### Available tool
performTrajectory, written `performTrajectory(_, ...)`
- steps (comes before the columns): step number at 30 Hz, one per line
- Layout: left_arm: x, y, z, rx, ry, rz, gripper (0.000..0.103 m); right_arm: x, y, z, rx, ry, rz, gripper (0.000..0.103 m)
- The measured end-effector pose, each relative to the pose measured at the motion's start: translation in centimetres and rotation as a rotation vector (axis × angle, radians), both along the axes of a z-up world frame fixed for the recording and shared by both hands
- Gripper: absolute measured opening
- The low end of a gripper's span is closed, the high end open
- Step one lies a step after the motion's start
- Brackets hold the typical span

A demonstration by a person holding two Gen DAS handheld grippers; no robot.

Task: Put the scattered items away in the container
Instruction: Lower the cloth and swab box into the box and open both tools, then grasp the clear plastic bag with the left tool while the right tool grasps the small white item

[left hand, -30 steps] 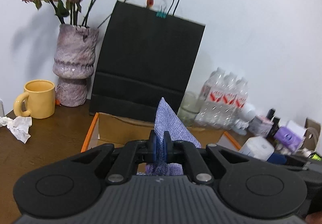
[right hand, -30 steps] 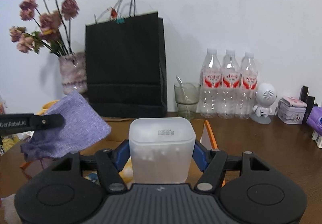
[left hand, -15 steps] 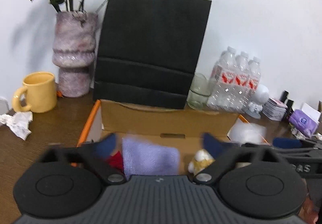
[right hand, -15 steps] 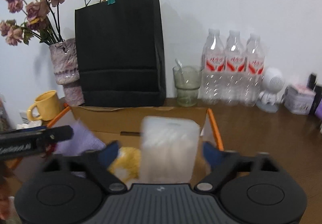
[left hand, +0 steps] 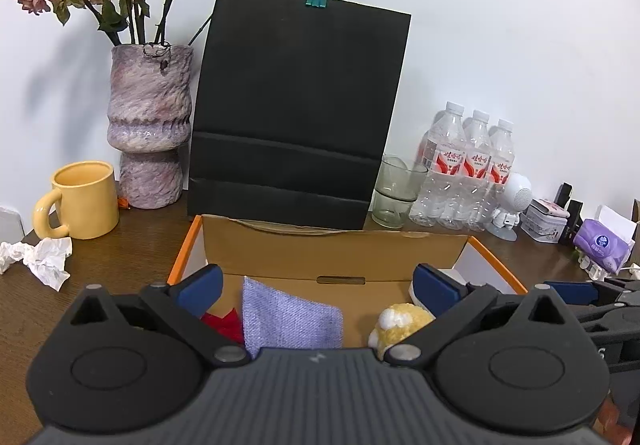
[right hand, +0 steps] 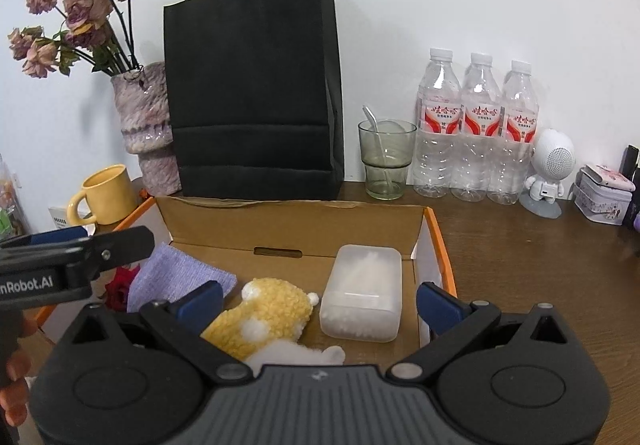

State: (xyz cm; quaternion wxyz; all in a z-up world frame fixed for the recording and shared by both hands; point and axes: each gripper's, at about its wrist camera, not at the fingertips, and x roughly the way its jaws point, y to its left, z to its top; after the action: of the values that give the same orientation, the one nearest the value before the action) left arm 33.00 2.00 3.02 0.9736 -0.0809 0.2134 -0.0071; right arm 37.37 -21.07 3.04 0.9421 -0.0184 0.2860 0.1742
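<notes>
Both grippers, left gripper (left hand: 316,285) and right gripper (right hand: 318,299), spread wide, empty; purple cloth (right hand: 176,279), cotton-swab box (right hand: 362,295) lie lower centre inside cardboard box (right hand: 296,225), deposited for tidying

Both grippers (left hand: 316,287) (right hand: 318,303) are showing black linkages, silver pivot screws, blue pads (right hand: 200,299), ribbed grey housings; white "nRobot.AI" lettering.

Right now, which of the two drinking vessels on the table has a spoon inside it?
The clear glass beside the water bottles; a spoon leans inside it. The yellow mug shows none.
</notes>
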Motion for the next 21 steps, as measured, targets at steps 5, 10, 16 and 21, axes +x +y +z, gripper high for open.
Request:
performTrajectory(5,-0.1,0.0,0.1,0.0,0.002,0.005,0.103,-0.1,-0.1,0.2,-0.003,-0.001,-0.003,0.103)
performTrajectory(10,-1.9,0.5,1.3,-0.032,-0.019,-0.012,0.103,-1.4,-1.9,1.7,0.004,-0.045,-0.013,0.103)
performTrajectory(16,-5.3,2.3,2.5,-0.043,-0.034,0.01,0.103,-4.4,-7.5,2.1,-0.019,-0.082,-0.097,0.103)
performTrajectory(21,-8.1,3.9,1.0,0.007,0.026,0.045,0.103,-5.4,-11.5,-0.4,-0.076,-0.037,-0.179,0.103)
